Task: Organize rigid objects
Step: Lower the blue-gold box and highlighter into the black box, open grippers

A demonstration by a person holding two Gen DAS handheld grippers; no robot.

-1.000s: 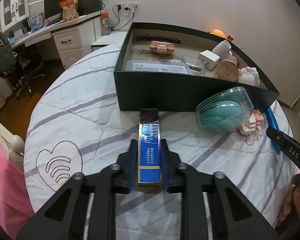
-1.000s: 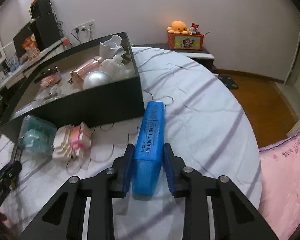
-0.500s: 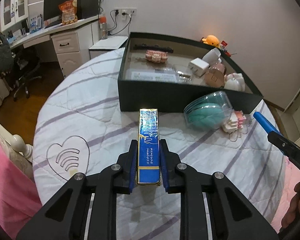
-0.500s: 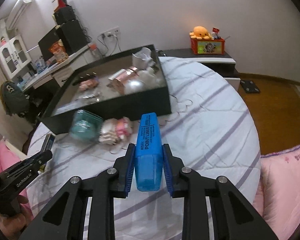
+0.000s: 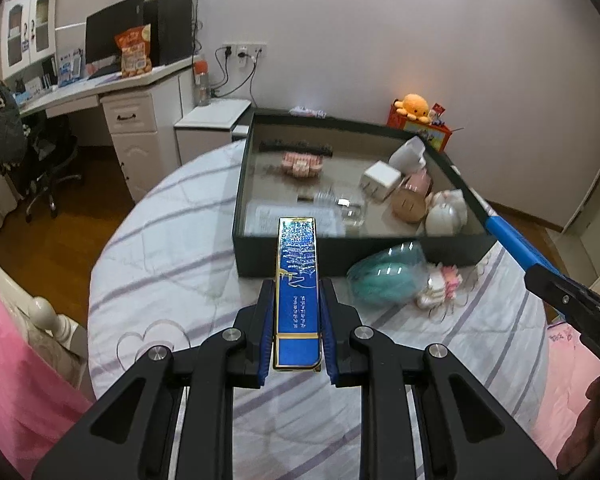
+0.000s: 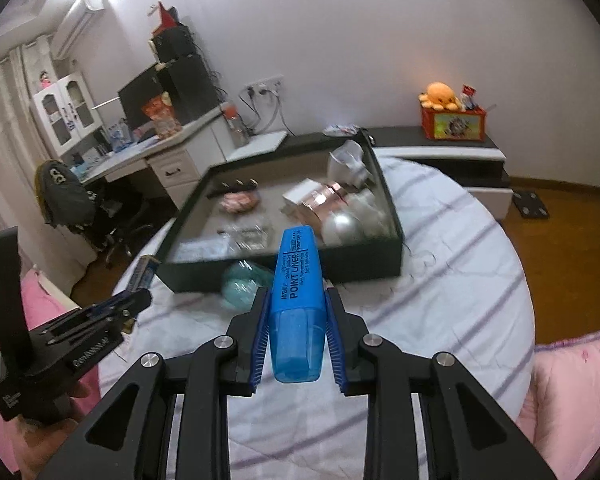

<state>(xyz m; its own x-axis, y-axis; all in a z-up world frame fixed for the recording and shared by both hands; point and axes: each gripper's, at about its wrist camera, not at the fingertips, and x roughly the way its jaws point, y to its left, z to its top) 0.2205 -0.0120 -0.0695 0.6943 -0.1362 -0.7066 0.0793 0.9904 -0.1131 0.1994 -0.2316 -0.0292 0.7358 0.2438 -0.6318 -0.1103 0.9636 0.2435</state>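
My left gripper (image 5: 297,298) is shut on a long blue foil box (image 5: 298,280) and holds it in the air, its far end over the near wall of the dark green box (image 5: 292,256). My right gripper (image 6: 296,306) is shut on a blue highlighter (image 6: 298,280) marked POINT LINER, held in the air in front of the dark green box (image 6: 364,268). The highlighter also shows in the left wrist view (image 5: 512,240). A teal clear case (image 5: 384,276) and a pink-white block toy (image 5: 438,288) lie on the table by the box's near wall.
The box holds a white charger (image 5: 380,180), a rose-gold jar (image 5: 410,200), a silver ball (image 5: 440,218), a pink toy (image 5: 302,162) and a paper pack (image 5: 292,220). The round table (image 5: 160,260) has a striped cloth. Pink bedding (image 5: 16,360) lies left; a desk (image 5: 100,96) stands behind.
Both grippers have risen well above the table with their objects. The dark green box now looks farther and lower in both views.
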